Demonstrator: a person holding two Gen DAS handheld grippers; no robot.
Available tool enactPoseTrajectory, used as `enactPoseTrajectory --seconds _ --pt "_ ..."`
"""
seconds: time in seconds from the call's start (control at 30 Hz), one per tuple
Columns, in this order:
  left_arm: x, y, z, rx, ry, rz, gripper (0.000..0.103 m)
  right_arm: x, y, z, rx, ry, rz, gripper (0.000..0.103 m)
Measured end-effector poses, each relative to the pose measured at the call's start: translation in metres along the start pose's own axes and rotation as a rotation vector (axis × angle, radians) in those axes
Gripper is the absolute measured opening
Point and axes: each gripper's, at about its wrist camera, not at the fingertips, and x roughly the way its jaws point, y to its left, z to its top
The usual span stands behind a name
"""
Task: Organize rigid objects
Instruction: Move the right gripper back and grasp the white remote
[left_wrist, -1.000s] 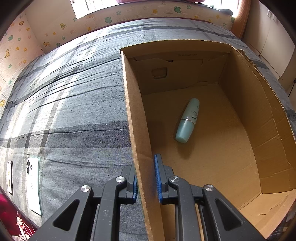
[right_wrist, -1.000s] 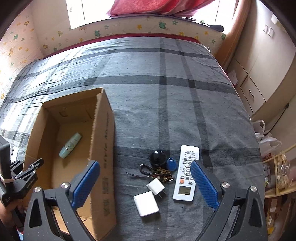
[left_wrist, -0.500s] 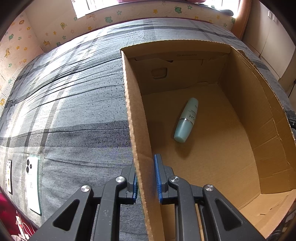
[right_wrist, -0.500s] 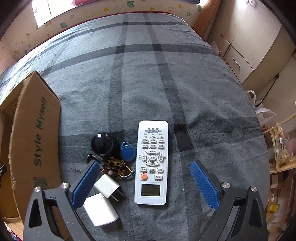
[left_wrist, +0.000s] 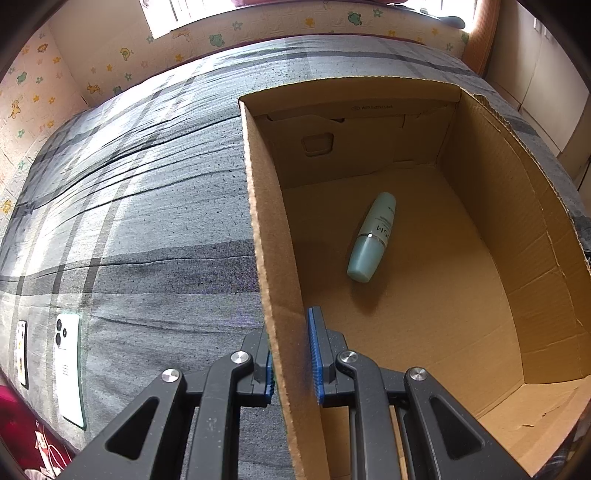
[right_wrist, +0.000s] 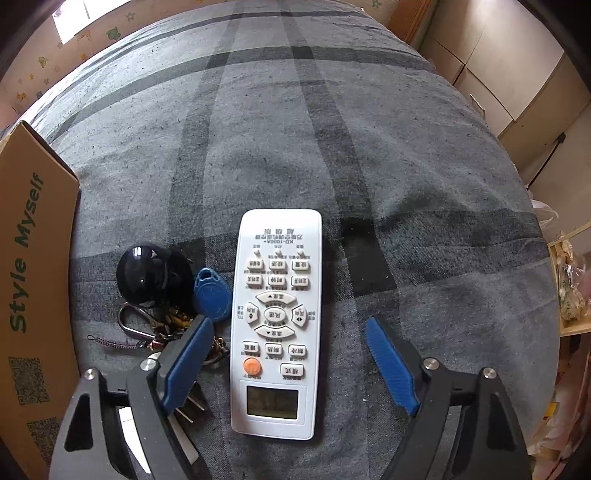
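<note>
In the left wrist view my left gripper (left_wrist: 291, 354) is shut on the left wall of a cardboard box (left_wrist: 275, 295), one blue pad on each side of it. A teal bottle (left_wrist: 372, 236) lies on the box floor. In the right wrist view my right gripper (right_wrist: 288, 347) hangs low over a white remote control (right_wrist: 276, 325) on the grey plaid bed. The remote lies between the blue fingers (right_wrist: 388, 365), which are closing and stand apart from its sides. A black ball (right_wrist: 146, 275), a blue key fob (right_wrist: 212, 293) and a key bunch (right_wrist: 162, 328) lie left of the remote.
Two phones (left_wrist: 68, 363) lie on the bed left of the box. White chargers (right_wrist: 129, 424) sit partly hidden under my right gripper's left finger. The box's outer side (right_wrist: 26, 280) stands at the left of the right wrist view. Cabinets (right_wrist: 517, 74) stand beyond the bed's right edge.
My right gripper has dropped toward the bed and moved over the remote, which now fills the space between its fingers; the fingers have drawn inward a little. The left gripper and the box have not moved.
</note>
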Motion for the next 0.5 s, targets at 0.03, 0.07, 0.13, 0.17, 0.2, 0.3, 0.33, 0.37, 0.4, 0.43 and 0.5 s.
enactPoseTrajectory --seconds 0.03,0.07,0.13,0.17,0.2,0.3,0.33,0.37,0.4,0.43,0.5 --pt "0.000 0.000 0.000 -0.001 0.000 -0.001 0.016 0.004 -0.002 0.004 -0.002 0.005 0.004 0.082" --pt "0.000 0.000 0.000 -0.001 0.000 -0.001 0.016 0.007 -0.002 0.005 -0.006 0.010 0.006 0.076" --pt "0.000 0.000 0.000 -0.001 0.001 -0.001 0.016 0.010 -0.003 0.005 -0.005 0.014 0.016 0.051" --pt "-0.001 0.000 0.000 -0.001 0.001 -0.001 0.016 0.010 -0.002 0.006 0.002 0.014 0.014 0.049" --pt "-0.001 0.000 0.000 -0.001 0.001 -0.001 0.016 0.010 0.000 0.005 0.003 0.011 0.017 0.049" --pt "-0.001 0.000 0.000 -0.001 0.000 0.000 0.016 0.009 0.000 0.005 0.012 0.005 0.024 0.049" --pt "-0.001 0.000 0.000 -0.001 0.000 0.000 0.016 0.008 -0.002 0.005 0.013 0.003 0.025 0.049" --pt "-0.001 0.000 0.000 -0.002 0.000 0.000 0.016 0.006 -0.001 0.004 0.015 -0.002 0.024 0.049" --pt "-0.001 0.000 0.000 -0.002 0.000 -0.001 0.016 0.004 -0.002 0.002 0.016 -0.007 0.025 0.049" --pt "0.000 0.000 0.000 -0.002 0.000 -0.001 0.016 0.002 -0.003 0.001 0.019 -0.012 0.026 0.049" --pt "0.000 0.001 0.000 -0.004 0.007 -0.005 0.016 -0.004 -0.004 -0.002 0.021 -0.024 0.022 0.049"
